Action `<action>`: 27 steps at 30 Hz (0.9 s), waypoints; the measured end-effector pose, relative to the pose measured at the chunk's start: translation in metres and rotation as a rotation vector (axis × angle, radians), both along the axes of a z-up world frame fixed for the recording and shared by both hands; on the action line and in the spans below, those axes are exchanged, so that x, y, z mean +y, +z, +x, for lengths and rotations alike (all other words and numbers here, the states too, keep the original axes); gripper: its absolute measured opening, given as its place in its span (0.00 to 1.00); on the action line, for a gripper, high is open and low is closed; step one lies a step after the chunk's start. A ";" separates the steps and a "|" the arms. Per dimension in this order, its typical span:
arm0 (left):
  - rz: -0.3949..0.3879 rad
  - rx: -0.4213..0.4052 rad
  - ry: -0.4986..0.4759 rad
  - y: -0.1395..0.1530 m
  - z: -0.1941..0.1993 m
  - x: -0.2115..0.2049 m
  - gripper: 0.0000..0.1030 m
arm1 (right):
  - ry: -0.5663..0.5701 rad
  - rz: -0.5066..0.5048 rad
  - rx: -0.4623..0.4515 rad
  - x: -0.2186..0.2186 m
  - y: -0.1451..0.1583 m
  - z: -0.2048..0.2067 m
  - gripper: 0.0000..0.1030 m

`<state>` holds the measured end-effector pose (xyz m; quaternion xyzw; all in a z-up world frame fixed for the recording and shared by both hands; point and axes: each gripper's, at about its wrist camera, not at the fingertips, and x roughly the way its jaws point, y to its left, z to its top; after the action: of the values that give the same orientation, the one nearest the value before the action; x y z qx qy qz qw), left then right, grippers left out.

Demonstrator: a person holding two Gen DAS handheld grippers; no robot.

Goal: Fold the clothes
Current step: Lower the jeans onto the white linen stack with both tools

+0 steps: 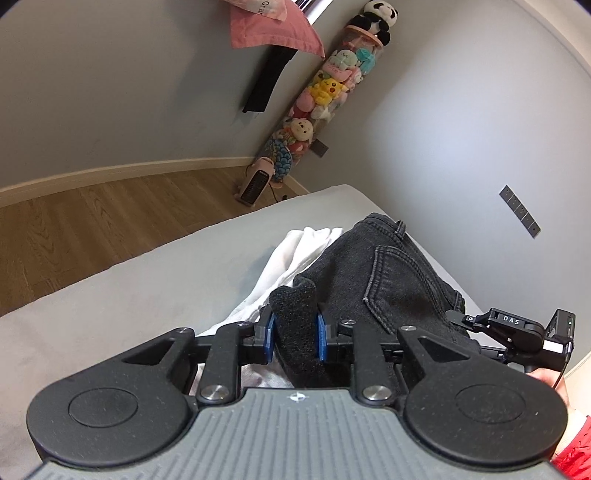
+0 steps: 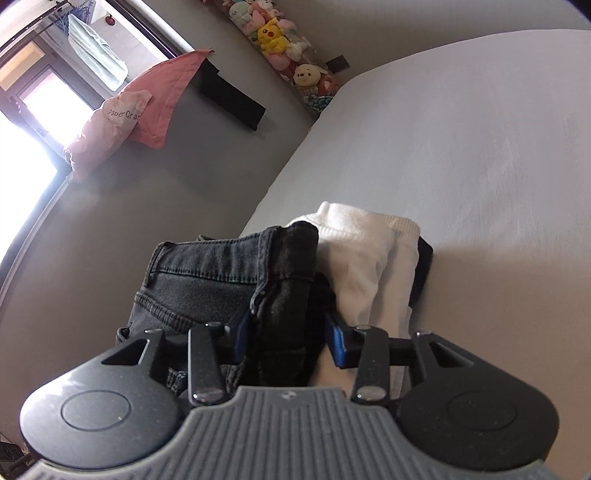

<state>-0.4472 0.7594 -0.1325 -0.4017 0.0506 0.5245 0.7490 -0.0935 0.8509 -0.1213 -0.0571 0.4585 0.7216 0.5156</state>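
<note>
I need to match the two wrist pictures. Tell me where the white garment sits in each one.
Left wrist: the white garment lies centre-left, left of the black jeans.
Right wrist: the white garment lies centre-right, right of the black jeans.
Shared landmark: the yellow plush toy against the wall.

Black hand-held gripper [image 1: 295, 328], blue pads, silver screws, ribbed grey housing; red sleeve [image 1: 576, 450].

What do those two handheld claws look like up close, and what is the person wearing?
Each claw has black linkage bars with silver screws, two round black discs and a ribbed grey body. Its fingers carry blue pads. The right claw is built the same; seen from the left camera, its side bears a small white "DAS" label. A thin black cable trails by the hand, above a red sleeve.
</note>
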 end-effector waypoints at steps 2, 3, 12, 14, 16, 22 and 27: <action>-0.008 0.000 0.007 0.007 -0.001 -0.001 0.28 | -0.010 -0.001 -0.005 -0.002 0.000 -0.001 0.44; -0.012 0.002 0.011 0.011 -0.002 -0.002 0.30 | -0.015 -0.004 -0.009 -0.003 0.003 -0.002 0.44; 0.129 0.142 0.061 0.065 -0.018 -0.045 0.45 | -0.016 0.182 -0.184 -0.043 0.064 0.000 0.47; 0.157 0.165 0.036 0.072 -0.013 -0.052 0.41 | 0.025 0.251 -0.227 -0.054 0.074 -0.008 0.34; 0.166 0.186 0.009 0.073 -0.003 -0.054 0.39 | 0.101 0.290 -0.251 -0.062 0.078 -0.024 0.31; 0.127 0.261 -0.031 0.053 0.027 -0.047 0.37 | 0.182 0.271 -0.375 -0.073 0.058 -0.059 0.26; 0.060 0.227 -0.021 0.032 0.025 -0.036 0.37 | 0.173 0.274 -0.421 -0.071 0.037 -0.056 0.01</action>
<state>-0.4219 0.7231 -0.1005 -0.3163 0.1237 0.5600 0.7557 -0.1491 0.7801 -0.0847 -0.1746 0.2328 0.7906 0.5387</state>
